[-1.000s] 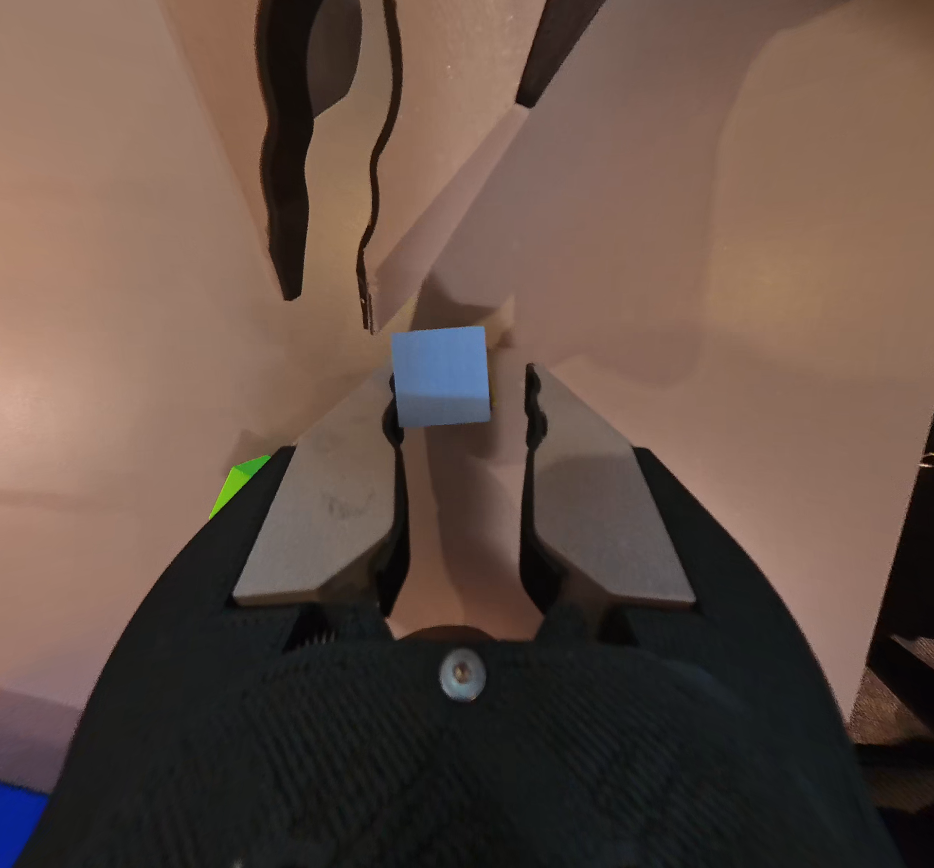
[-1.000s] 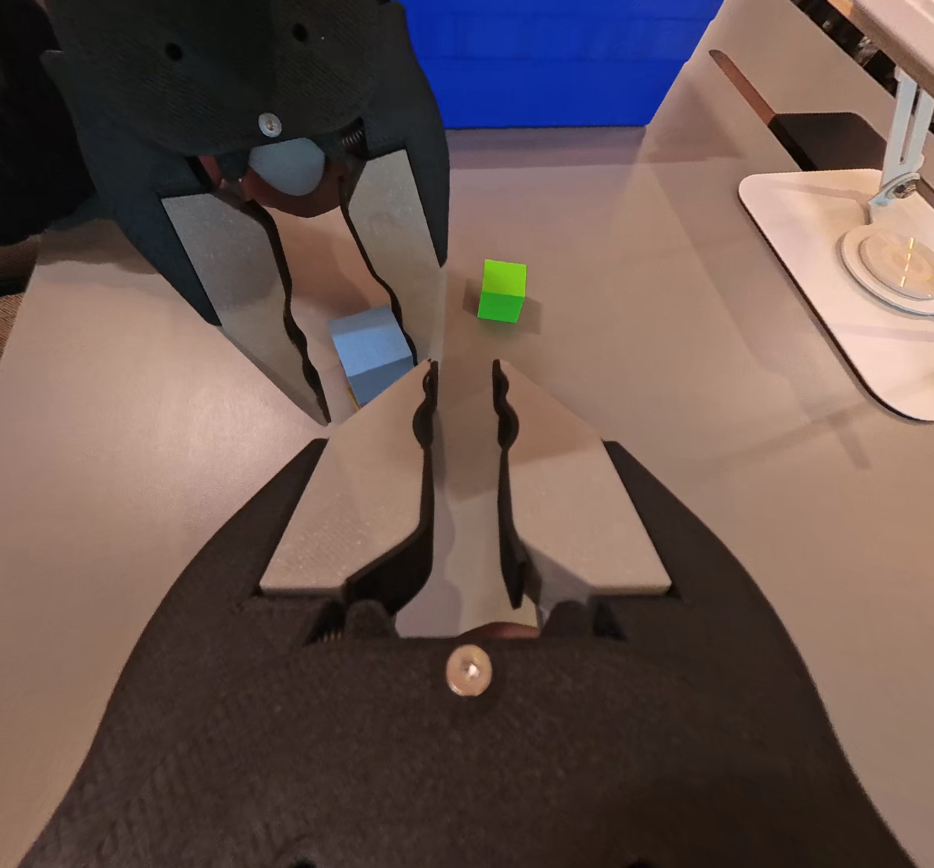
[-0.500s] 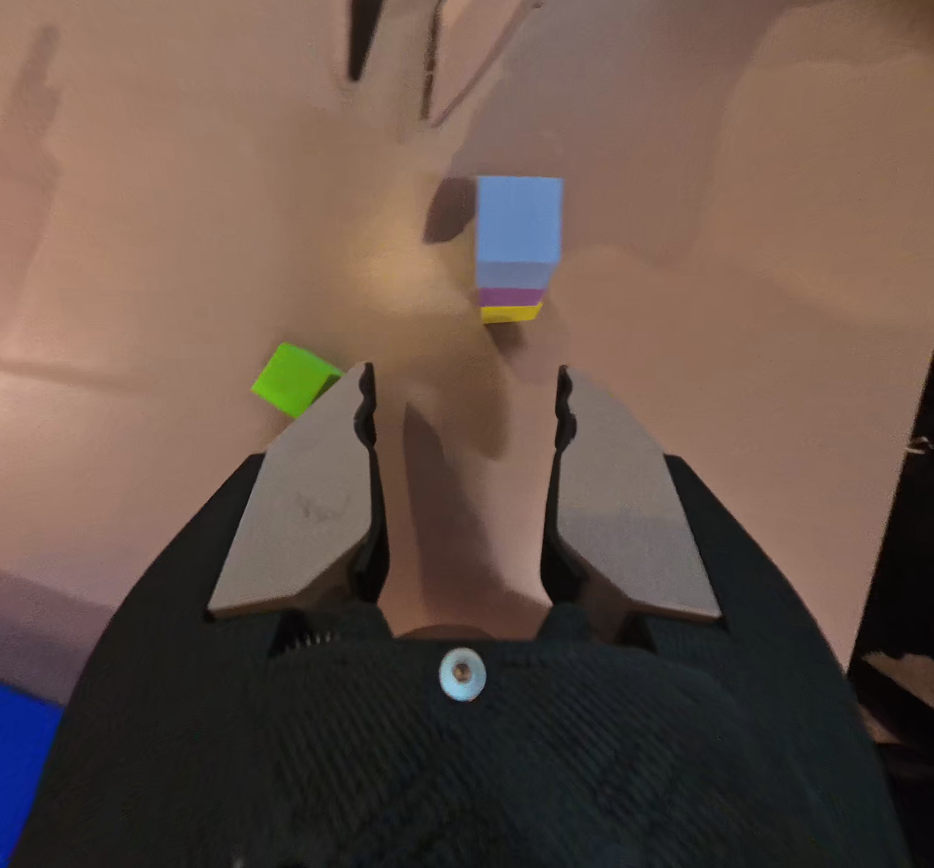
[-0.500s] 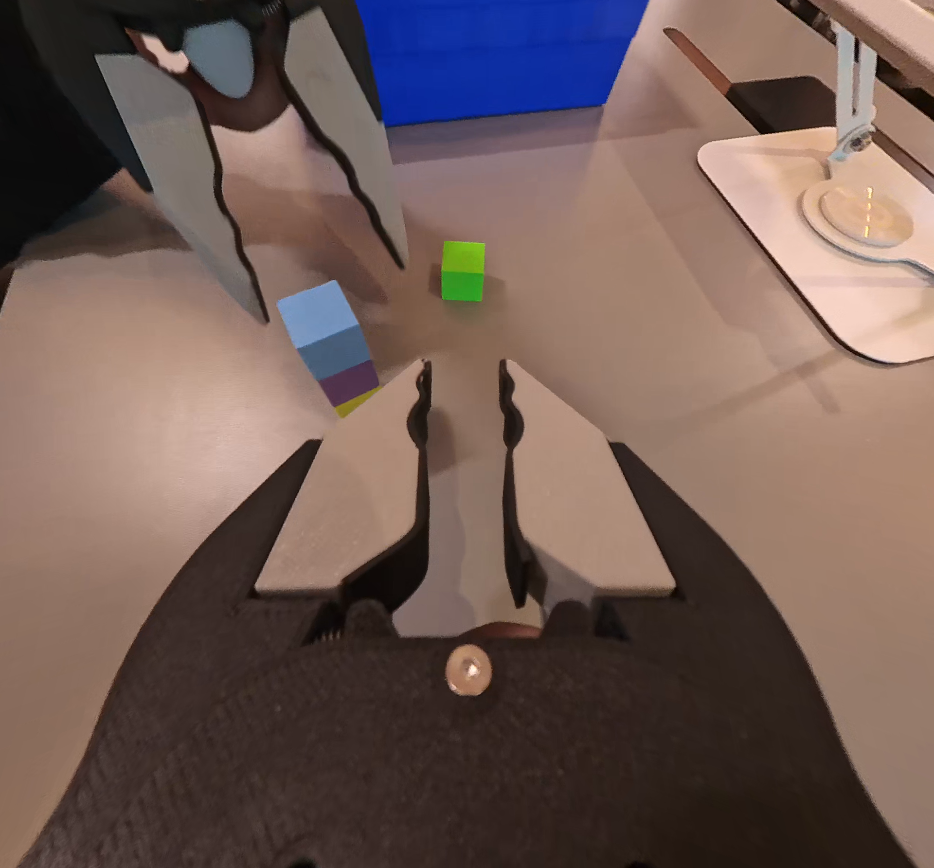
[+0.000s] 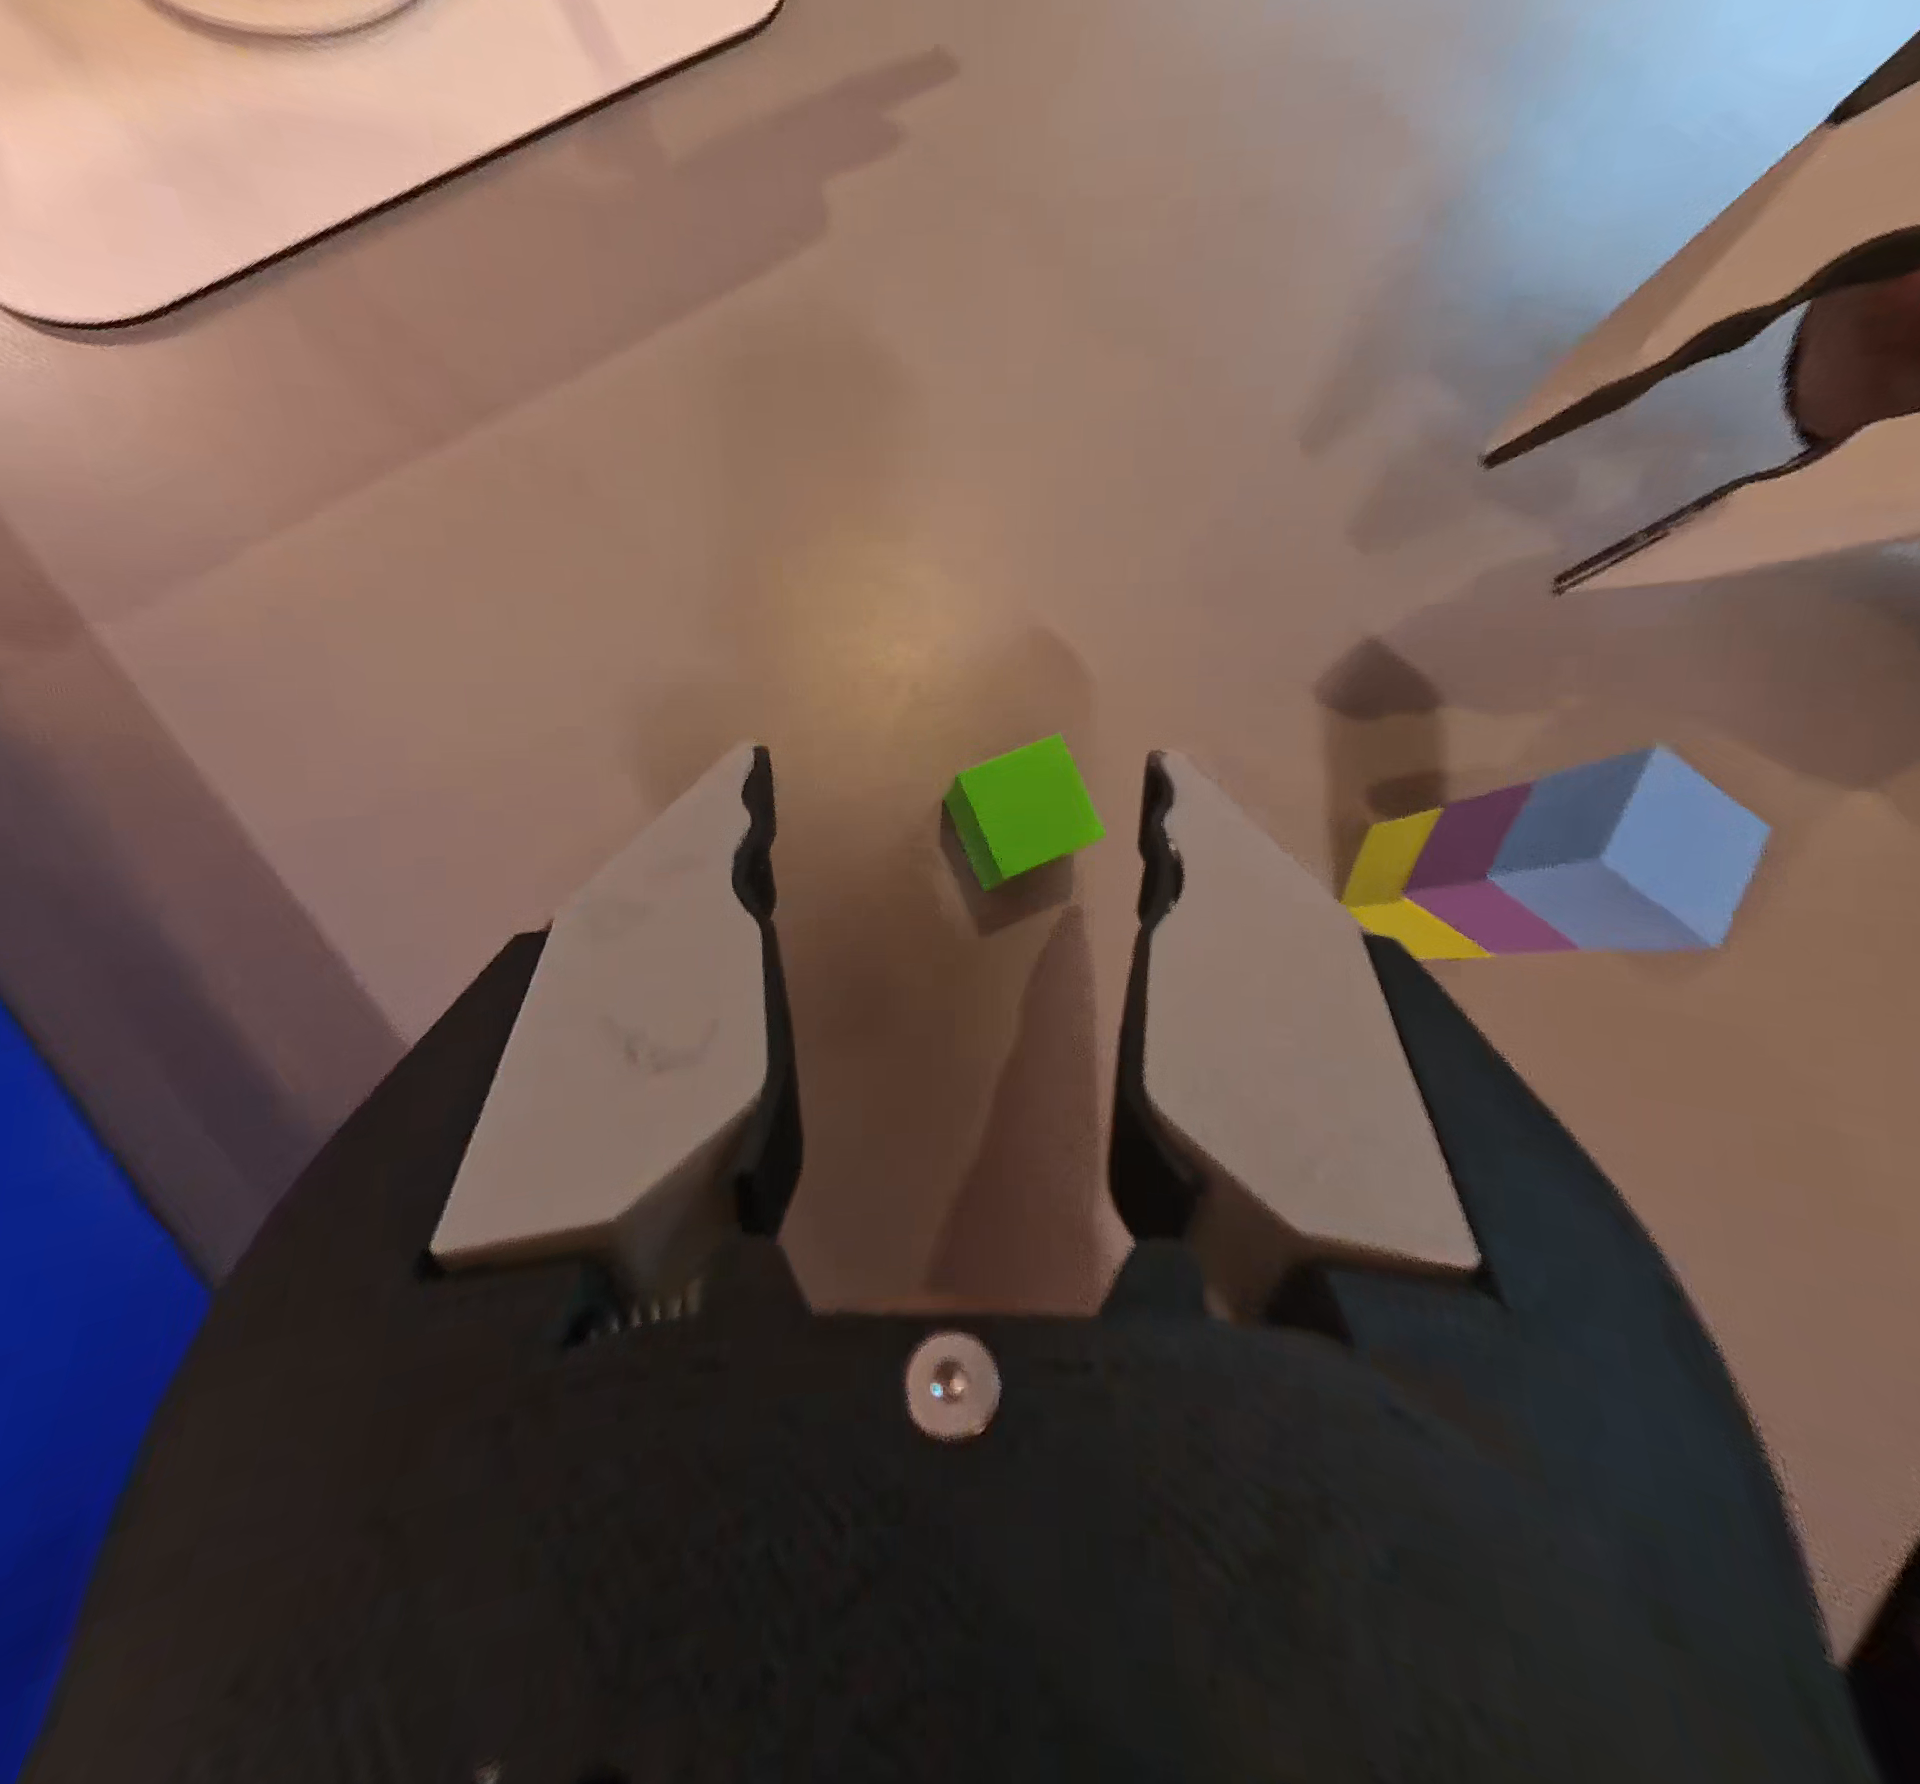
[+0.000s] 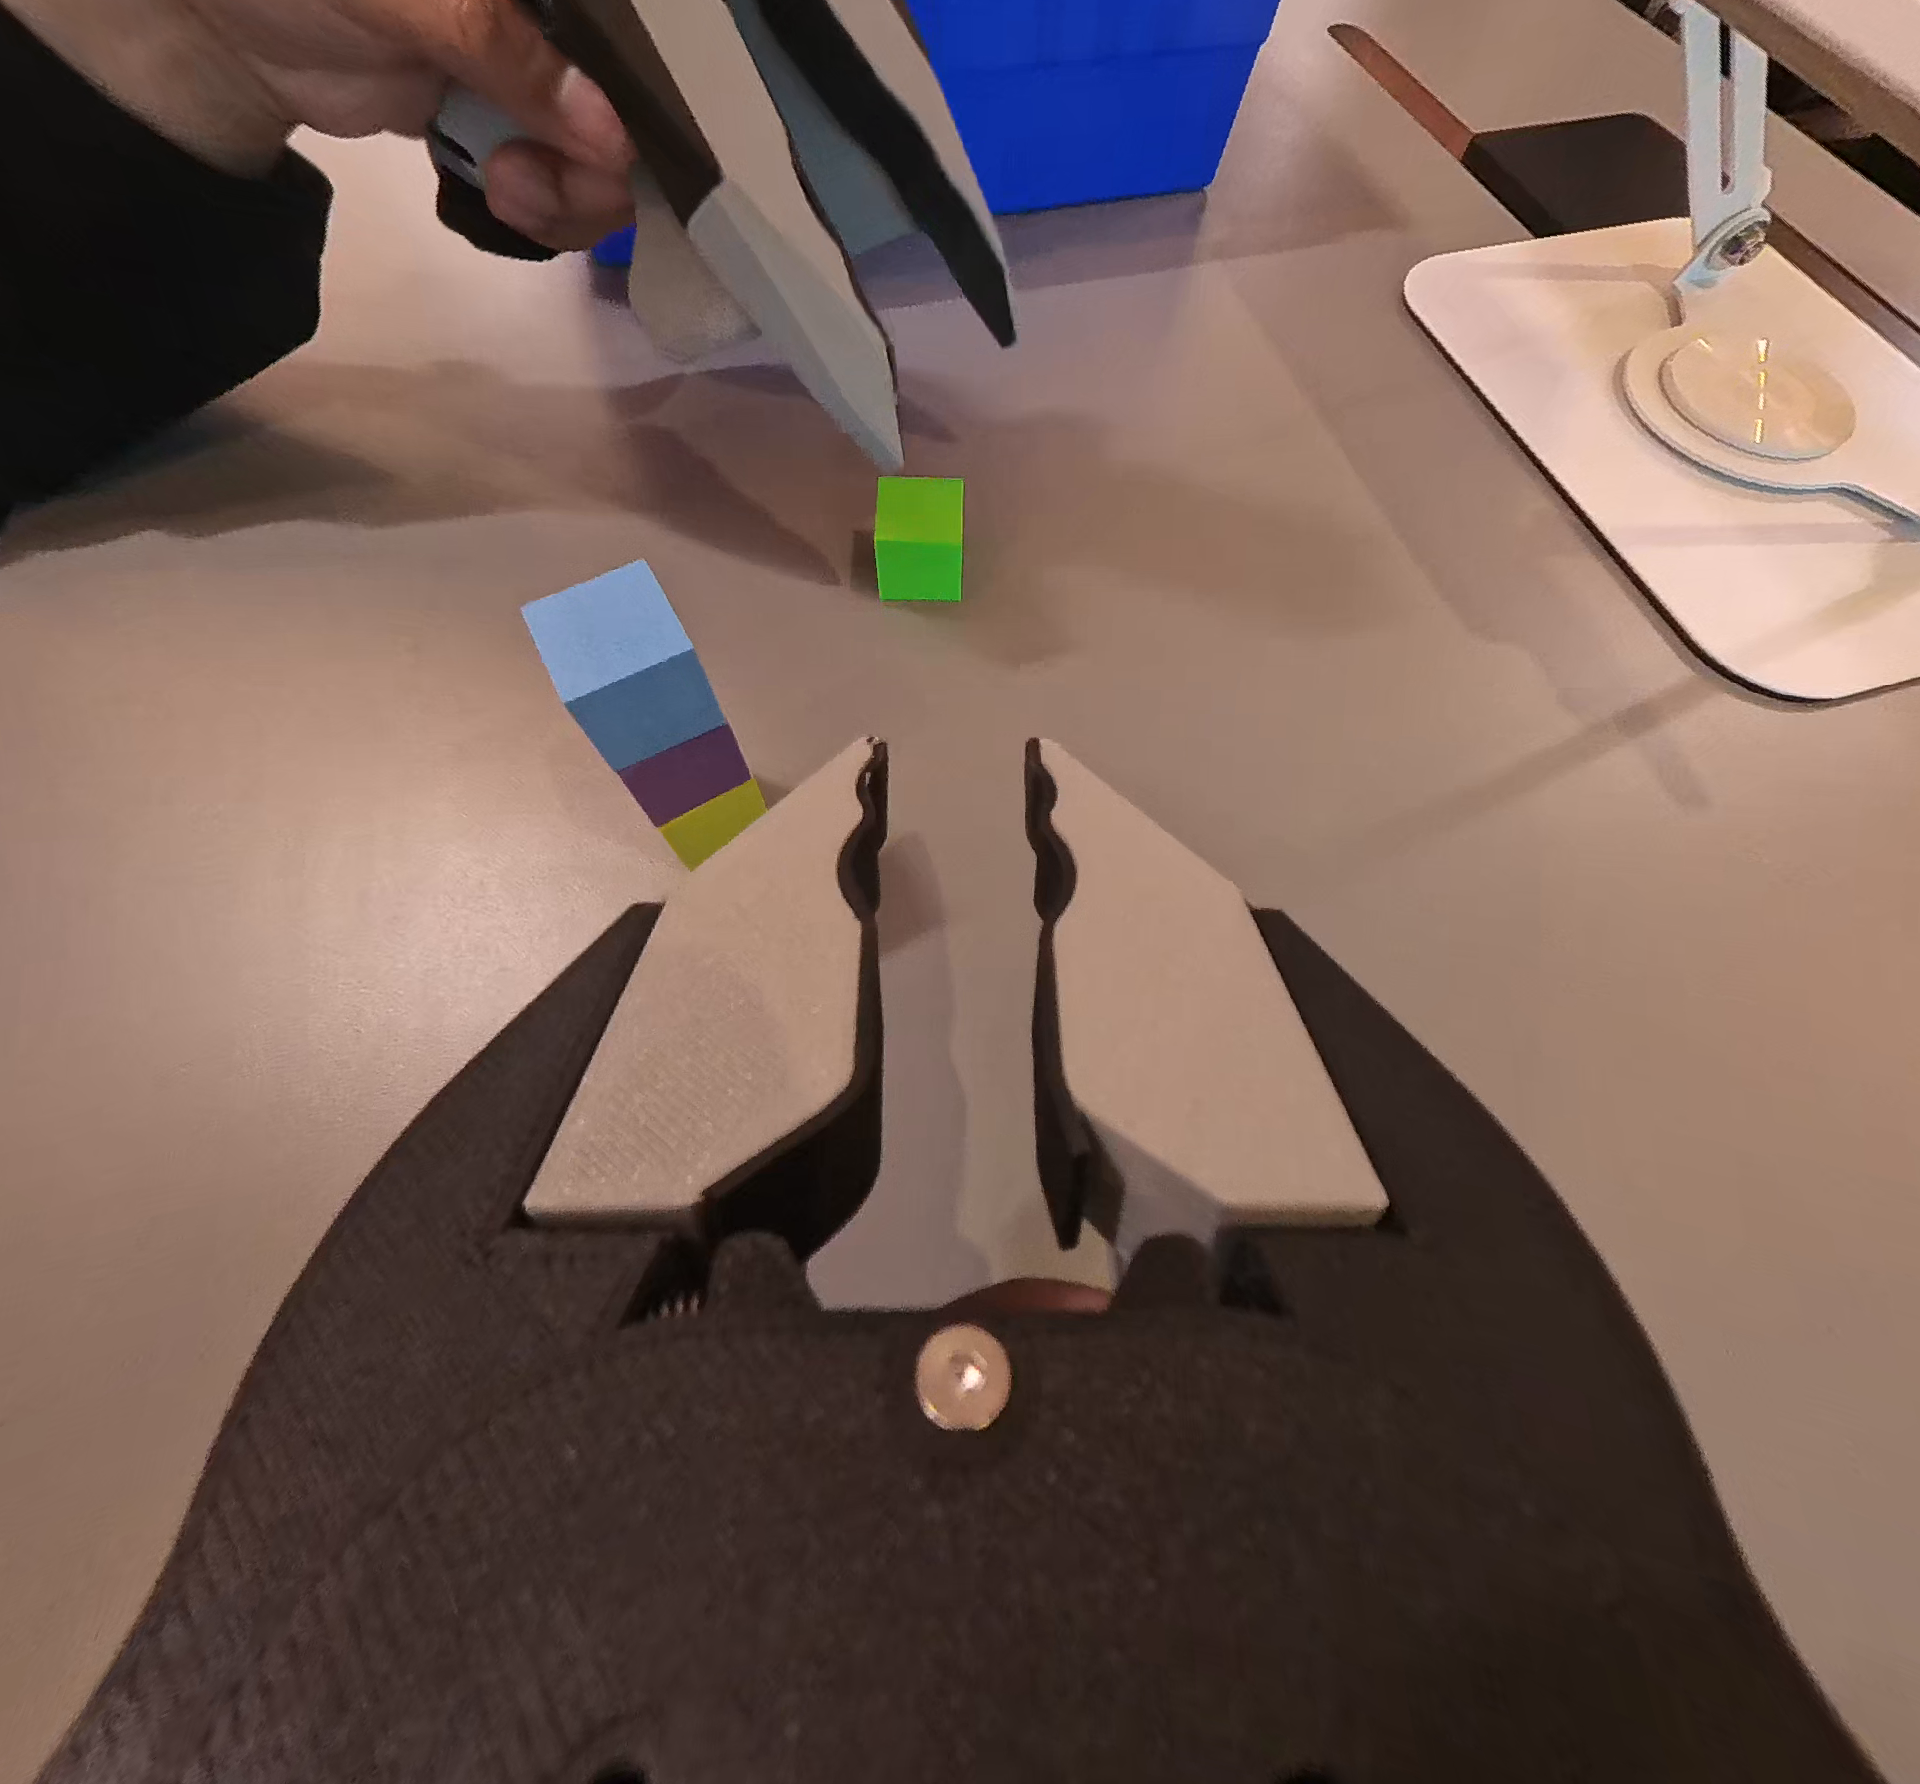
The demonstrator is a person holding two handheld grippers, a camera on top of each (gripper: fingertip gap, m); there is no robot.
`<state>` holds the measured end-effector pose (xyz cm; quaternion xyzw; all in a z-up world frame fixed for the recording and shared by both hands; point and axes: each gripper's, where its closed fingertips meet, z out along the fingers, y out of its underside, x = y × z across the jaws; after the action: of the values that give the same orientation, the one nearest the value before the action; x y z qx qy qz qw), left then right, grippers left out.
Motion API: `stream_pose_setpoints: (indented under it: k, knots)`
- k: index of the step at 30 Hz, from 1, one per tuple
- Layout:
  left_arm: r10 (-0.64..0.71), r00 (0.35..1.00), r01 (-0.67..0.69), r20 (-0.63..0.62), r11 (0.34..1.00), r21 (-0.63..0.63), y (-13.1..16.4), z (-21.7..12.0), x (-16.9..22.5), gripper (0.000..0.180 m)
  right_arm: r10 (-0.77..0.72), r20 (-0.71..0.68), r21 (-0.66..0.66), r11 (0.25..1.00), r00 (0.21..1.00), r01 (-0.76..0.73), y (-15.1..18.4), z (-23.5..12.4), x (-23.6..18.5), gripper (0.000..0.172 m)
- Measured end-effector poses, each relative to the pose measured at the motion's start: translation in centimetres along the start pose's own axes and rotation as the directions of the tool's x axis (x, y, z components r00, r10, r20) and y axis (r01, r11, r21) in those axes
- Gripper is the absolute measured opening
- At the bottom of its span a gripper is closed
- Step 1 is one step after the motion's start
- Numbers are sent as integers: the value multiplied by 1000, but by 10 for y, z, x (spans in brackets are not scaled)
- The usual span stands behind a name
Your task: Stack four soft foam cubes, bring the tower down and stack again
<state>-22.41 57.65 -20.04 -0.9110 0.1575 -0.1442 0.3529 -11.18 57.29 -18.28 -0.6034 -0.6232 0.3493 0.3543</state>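
Note:
A tower of three foam cubes stands on the table: a light blue cube [image 6: 608,638] on top, a purple cube [image 6: 686,773] under it, a yellow cube [image 6: 712,825] at the bottom. It also shows in the left wrist view [image 5: 1558,861]. A green cube [image 5: 1023,809] sits alone on the table, also in the right wrist view [image 6: 920,539]. My left gripper [image 5: 951,799] is open and hovers above the green cube, which shows between its fingertips without touching them. My right gripper [image 6: 954,778] is open a little and empty, just right of the tower.
A blue bin [image 6: 1070,30] stands at the back of the table. A white base plate with a stand [image 6: 1683,425] lies at the right, also seen in the left wrist view [image 5: 343,61]. A person's hand [image 6: 312,20] holds the left gripper.
My left gripper let go of the light blue cube on top of the tower, opened wide, pulled away and swung over to the green cube. My right gripper stayed beside the tower.

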Motion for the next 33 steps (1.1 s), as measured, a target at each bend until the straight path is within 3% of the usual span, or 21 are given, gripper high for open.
stream_pose_setpoints:
  k: [8,10,11,13,16,22,25,28,30,33]
  knots:
    - [90,993,-79,75,987,-141,22,26,5,66,14,-14,8,1000,1000,-14,0,-3,5,23]
    - [111,990,-96,84,981,-170,27,31,3,54,15,-16,9,1000,1000,-15,-1,-3,5,23]
    - [126,989,-110,82,978,-179,28,32,3,37,14,-18,10,1000,1000,-14,-1,-3,5,23]
    - [156,984,-139,86,974,-176,27,31,1,30,15,-20,11,1000,1000,-15,-1,-3,5,23]
    - [171,981,-161,93,981,-105,13,23,-1,29,33,-5,19,999,999,-33,-2,-3,4,22]
    - [221,975,-211,-25,955,210,-34,-7,23,29,102,40,64,993,994,-104,-8,-5,3,22]
    - [334,942,-305,-41,899,313,-46,-23,40,29,155,94,119,979,983,-166,-19,-11,-1,23]
    - [483,869,-488,105,804,340,-53,-31,48,29,210,161,168,957,964,-236,-32,-17,-7,26]
    - [570,794,-607,212,720,337,-58,-36,57,29,243,189,184,943,951,-277,-38,-19,-10,29]
    - [703,625,-779,341,534,328,-60,-43,84,29,270,210,202,928,940,-312,-46,-19,-15,33]
